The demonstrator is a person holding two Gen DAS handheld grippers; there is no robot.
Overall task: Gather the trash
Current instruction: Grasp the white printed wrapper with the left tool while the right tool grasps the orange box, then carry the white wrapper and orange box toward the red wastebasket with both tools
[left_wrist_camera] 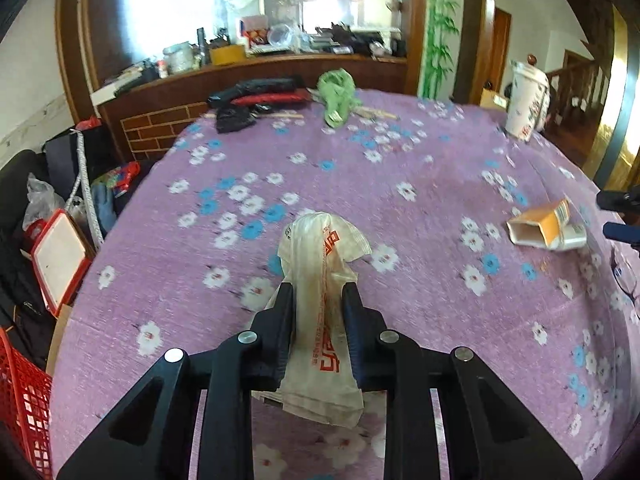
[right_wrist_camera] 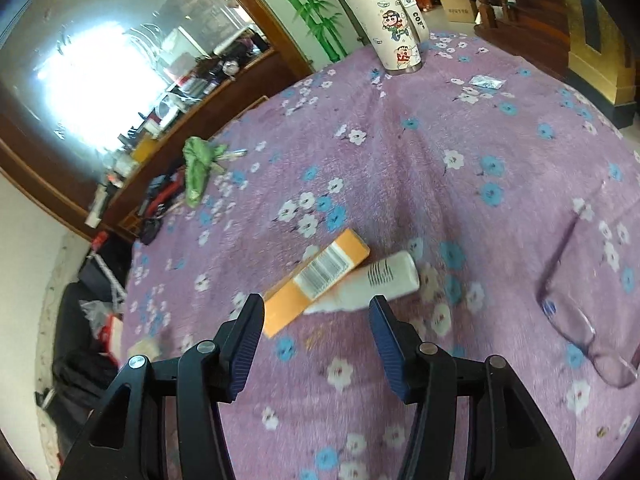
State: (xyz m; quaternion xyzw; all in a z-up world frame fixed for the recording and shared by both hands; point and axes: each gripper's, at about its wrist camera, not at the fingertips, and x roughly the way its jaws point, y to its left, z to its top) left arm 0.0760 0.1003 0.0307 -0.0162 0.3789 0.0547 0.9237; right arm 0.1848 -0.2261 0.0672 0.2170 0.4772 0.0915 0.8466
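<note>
My left gripper [left_wrist_camera: 318, 294] is shut on a crumpled white plastic wrapper with red print [left_wrist_camera: 324, 280] and holds it above the purple flowered tablecloth [left_wrist_camera: 400, 208]. My right gripper [right_wrist_camera: 316, 304] is open and empty, just short of an orange and white carton [right_wrist_camera: 316, 280] that lies on a white tube-like bottle [right_wrist_camera: 384, 278]. The same carton shows at the right in the left wrist view [left_wrist_camera: 546, 226], with the right gripper's fingertips [left_wrist_camera: 618, 216] beside it. A crumpled green bag [left_wrist_camera: 336, 94] lies at the far side, and it also shows in the right wrist view [right_wrist_camera: 198, 168].
A tall white cartoon cup [right_wrist_camera: 386, 16] stands at the far edge, also in the left view [left_wrist_camera: 524, 100]. Eyeglasses [right_wrist_camera: 580, 320] lie at the right. A small clear packet [right_wrist_camera: 486, 81] lies near the cup. Black and red items [left_wrist_camera: 256, 98] lie far left. A red basket [left_wrist_camera: 22, 400] stands beside the table.
</note>
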